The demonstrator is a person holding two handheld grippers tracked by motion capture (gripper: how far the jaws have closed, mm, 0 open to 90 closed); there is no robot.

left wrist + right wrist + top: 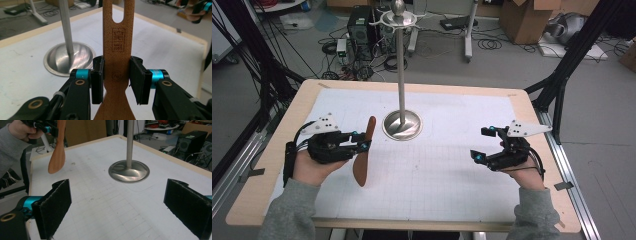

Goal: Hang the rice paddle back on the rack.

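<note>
In the high view, the left gripper (pixel 364 145) sits at the left of the frame, its jaws clamped across the handle of a wooden spatula (pixel 363 152) that stands nearly upright, the blade hanging below the jaws and clear of the white mat (pixel 447 170), the handle end rising toward the upper middle. Holding it mid-handle this way leaves the top end free, probably so its hole can go over one of the hooks (pixel 377 22) at the top of the metal stand (pixel 401 75), whose round base (pixel 402 125) rests just right of the spatula at the centre of the frame. The right gripper (pixel 479 145) hovers at the right, well apart from both, jaws spread wide with nothing between them, seemingly just waiting. In the left gripper view, the two black pads press on either edge of the spatula (pixel 117 62) at the narrow neck, mid-frame; the slotted hanging hole (pixel 117 15) shows at the top centre, and the stand's base (pixel 68 60) lies at the left. In the right gripper view, its own pads stand far apart at the lower corners, empty; the spatula (pixel 58 152) hangs at the upper left in the left gripper (pixel 46 128), and the stand base (pixel 129 171) is at upper centre.
</note>
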